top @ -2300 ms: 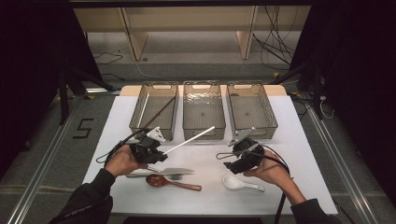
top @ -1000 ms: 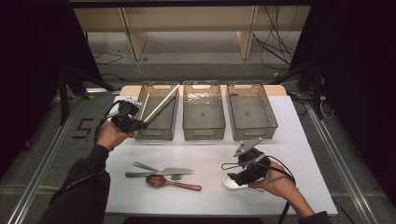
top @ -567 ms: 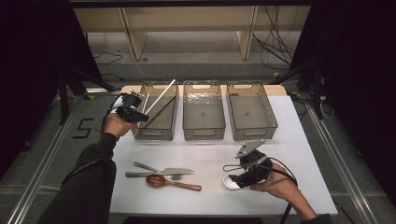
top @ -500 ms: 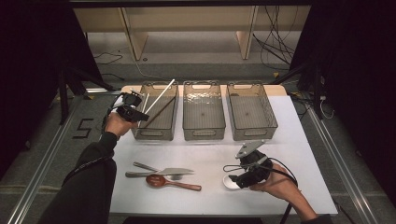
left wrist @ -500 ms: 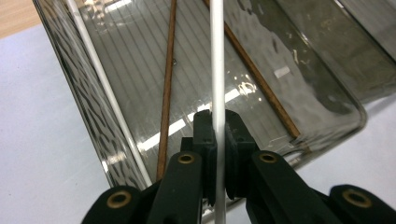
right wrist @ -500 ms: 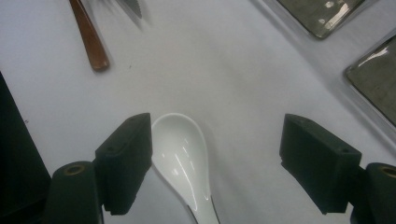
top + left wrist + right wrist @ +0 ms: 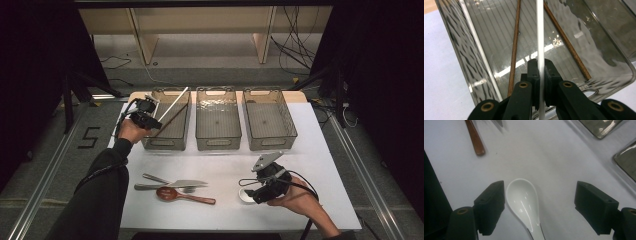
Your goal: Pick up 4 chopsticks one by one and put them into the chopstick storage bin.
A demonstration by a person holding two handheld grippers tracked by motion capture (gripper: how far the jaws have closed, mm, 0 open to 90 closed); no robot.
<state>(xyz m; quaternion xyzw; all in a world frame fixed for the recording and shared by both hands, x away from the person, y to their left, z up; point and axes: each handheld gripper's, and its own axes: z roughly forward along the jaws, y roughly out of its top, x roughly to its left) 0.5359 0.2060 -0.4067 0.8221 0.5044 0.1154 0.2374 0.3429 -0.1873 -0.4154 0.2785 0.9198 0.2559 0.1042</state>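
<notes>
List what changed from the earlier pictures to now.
The left gripper, shut on a white chopstick, carried it from mid-table to over the left bin. The right gripper dropped, open, around the white spoon. Bins and other cutlery stayed put.

High view overhead, gripper views close, downward
</notes>
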